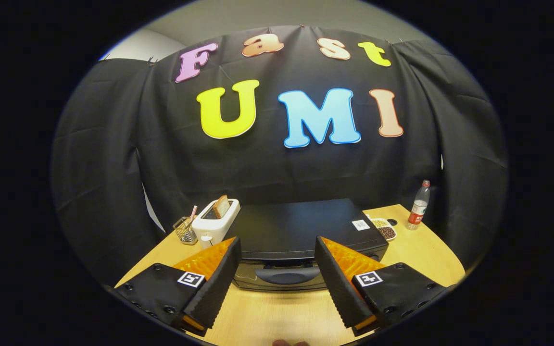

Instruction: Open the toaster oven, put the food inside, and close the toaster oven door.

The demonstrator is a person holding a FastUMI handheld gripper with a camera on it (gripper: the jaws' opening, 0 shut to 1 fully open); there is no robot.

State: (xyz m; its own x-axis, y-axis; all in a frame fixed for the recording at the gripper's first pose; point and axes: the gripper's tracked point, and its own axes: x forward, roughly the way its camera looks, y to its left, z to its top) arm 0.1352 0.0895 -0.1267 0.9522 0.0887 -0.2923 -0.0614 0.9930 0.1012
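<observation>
A black toaster oven point(301, 228) stands on the wooden table point(277, 312), just ahead of my fingers. Its door is closed, and the dark handle point(284, 275) on the front shows between my two fingers. My gripper point(277, 250) is open, held above the table a little short of the oven front, with nothing between its fingers. A small dish of food point(384, 229), with pale and dark pieces, sits on the table at the oven's right rear corner.
A white slot toaster point(214, 222) with a slice in it stands left of the oven, with a wire basket point(185, 230) of utensils beside it. A plastic water bottle point(418, 205) stands at the far right, beyond the dish. The table's curved edge runs near right.
</observation>
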